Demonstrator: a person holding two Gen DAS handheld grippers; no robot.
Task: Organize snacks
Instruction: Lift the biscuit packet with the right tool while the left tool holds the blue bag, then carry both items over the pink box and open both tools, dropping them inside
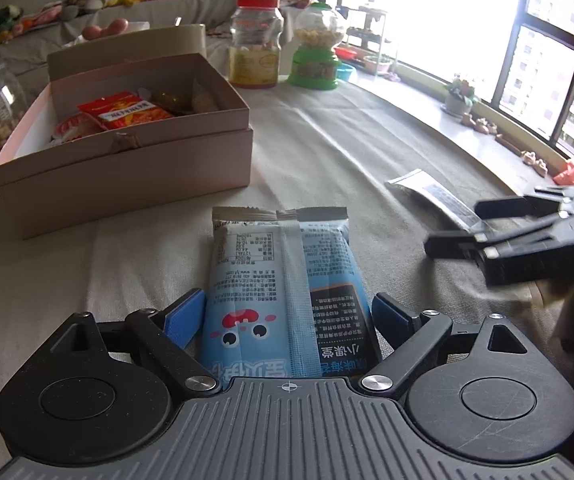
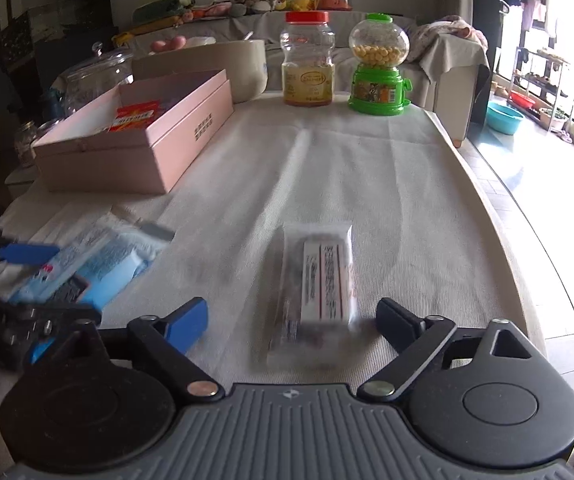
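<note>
A light blue snack packet (image 1: 283,292) lies between the fingers of my left gripper (image 1: 287,316), which close against its sides; it also shows in the right wrist view (image 2: 99,256). A clear snack packet with a white label (image 2: 315,280) lies on the table between the wide-open fingers of my right gripper (image 2: 291,320), untouched; the left wrist view shows it (image 1: 435,196) beside the right gripper (image 1: 483,220). An open pink box (image 1: 127,148) holding red snack packets (image 1: 127,110) stands at the left, also seen in the right wrist view (image 2: 143,136).
A red-lidded plastic jar (image 2: 307,60) and a green candy dispenser (image 2: 379,64) stand at the table's far end. A glass jar (image 2: 95,76) and a white bowl (image 2: 243,68) sit behind the box. The table edge (image 2: 483,200) runs along the right.
</note>
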